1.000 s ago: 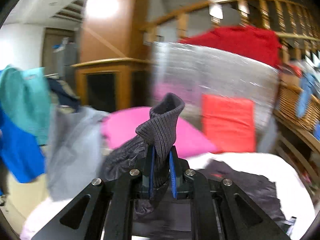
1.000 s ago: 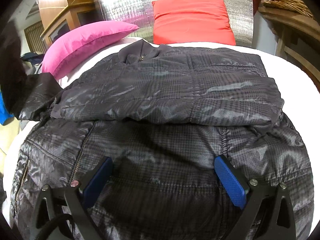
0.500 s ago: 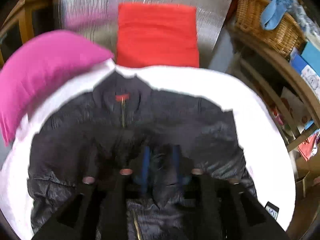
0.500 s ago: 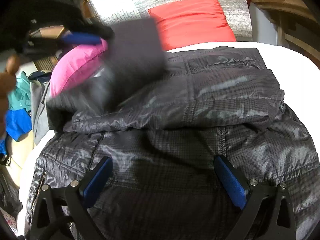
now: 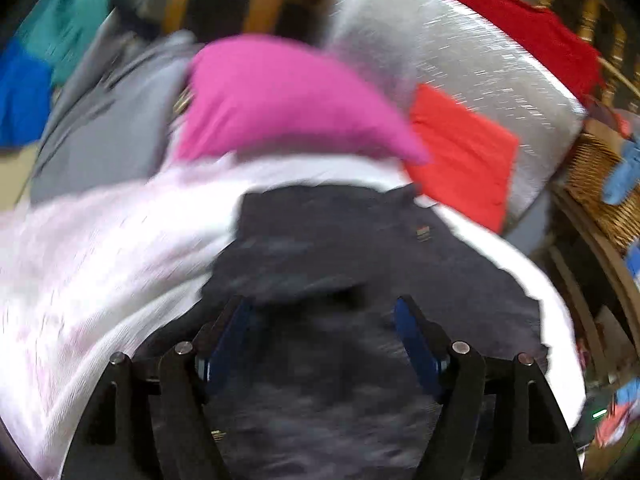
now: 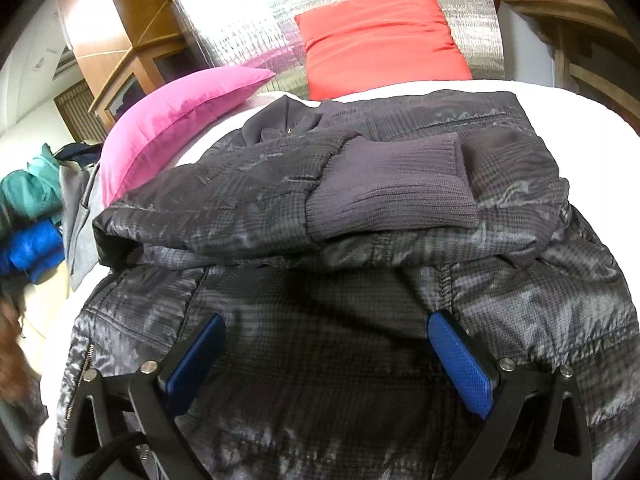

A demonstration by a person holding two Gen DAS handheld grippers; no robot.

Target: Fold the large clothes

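Observation:
A dark checked padded jacket [image 6: 340, 360] lies on a white bed [image 6: 560, 100]. Both sleeves are folded across its chest, and the ribbed knit cuff [image 6: 392, 196] of one lies on top, near the middle. My right gripper [image 6: 324, 356] is open and empty, low over the jacket's lower part. In the blurred left wrist view the jacket [image 5: 360, 264] fills the lower middle. My left gripper [image 5: 324, 332] is open and empty just above the jacket's left side.
A pink pillow [image 6: 176, 116] and a red pillow [image 6: 380, 32] lean on a silver padded headboard [image 6: 248, 12]. Grey, teal and blue clothes [image 6: 32, 216] are piled left of the bed. A wicker basket [image 5: 600, 184] stands on wooden shelving at the right.
My left gripper carried the sleeve by its knit cuff over the jacket, laid it across the chest and opened. It has now drawn back to the left. The right gripper stayed open.

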